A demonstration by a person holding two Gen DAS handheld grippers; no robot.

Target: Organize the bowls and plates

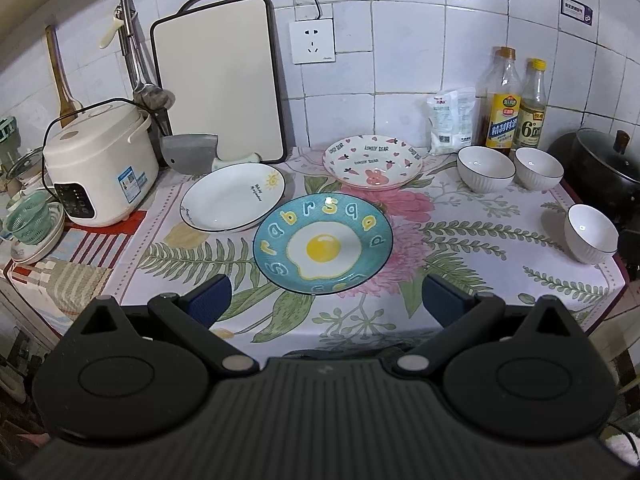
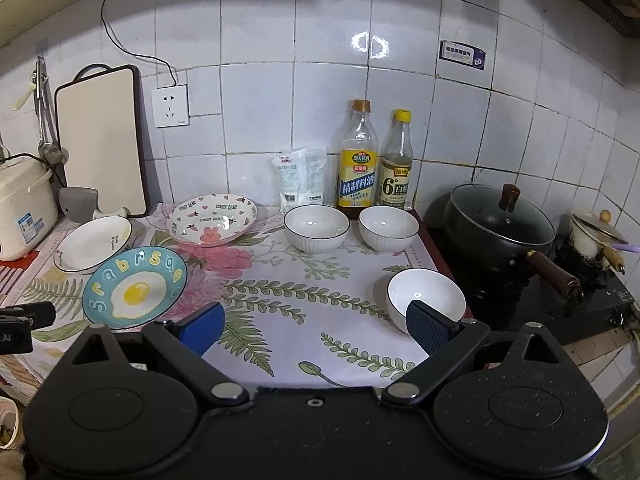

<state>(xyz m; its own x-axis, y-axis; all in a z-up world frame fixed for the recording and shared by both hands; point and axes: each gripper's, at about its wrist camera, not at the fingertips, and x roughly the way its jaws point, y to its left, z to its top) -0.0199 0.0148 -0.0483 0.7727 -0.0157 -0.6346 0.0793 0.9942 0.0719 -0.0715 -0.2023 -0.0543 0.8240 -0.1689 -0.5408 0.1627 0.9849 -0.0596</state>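
Three plates lie on the floral cloth: a blue egg plate (image 1: 322, 247) (image 2: 134, 286), a white plate with a sun (image 1: 233, 197) (image 2: 93, 243) and a pink rabbit plate (image 1: 373, 161) (image 2: 211, 219). Three white ribbed bowls stand to the right: two at the back (image 1: 485, 169) (image 1: 539, 168) (image 2: 316, 228) (image 2: 388, 227) and one near the front right edge (image 1: 591, 233) (image 2: 426, 298). My left gripper (image 1: 326, 300) is open and empty just in front of the egg plate. My right gripper (image 2: 316, 324) is open and empty, its right finger beside the front bowl.
A rice cooker (image 1: 100, 166), cleaver (image 1: 190, 152) and cutting board (image 1: 219, 76) stand at back left. Two bottles (image 2: 357, 160) (image 2: 396, 164) and a white packet (image 2: 298, 180) stand by the wall. A black pot (image 2: 500, 224) sits on the stove at right.
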